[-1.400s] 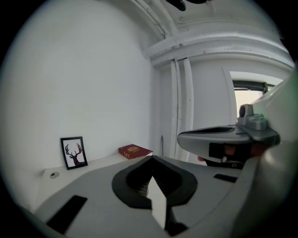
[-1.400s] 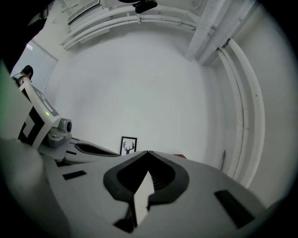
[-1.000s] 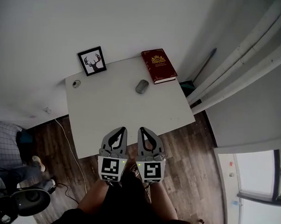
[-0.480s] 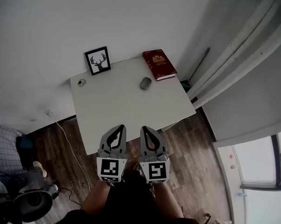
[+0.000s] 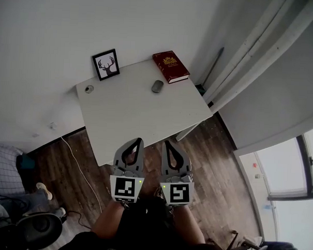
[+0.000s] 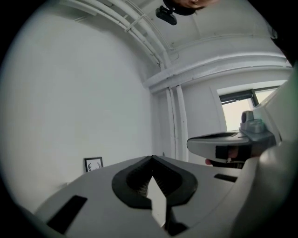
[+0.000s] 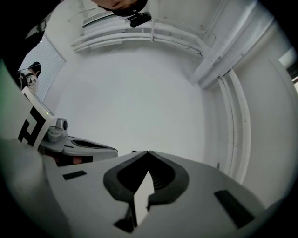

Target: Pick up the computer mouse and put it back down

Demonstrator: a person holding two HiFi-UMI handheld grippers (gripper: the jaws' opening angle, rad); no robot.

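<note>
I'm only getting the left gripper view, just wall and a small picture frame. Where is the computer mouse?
Observer: The head view shows the computer mouse lying on the white table, toward its far edge, beside a red book.
Operator: Is the right gripper carrying anything?
Observer: No. The right gripper view shows the right gripper with its fingers together and nothing between them.
Operator: How close are we to the mouse?
Observer: Not close. In the head view the left gripper and the right one are side by side at the table's near edge, with the whole tabletop between them and the mouse.
</note>
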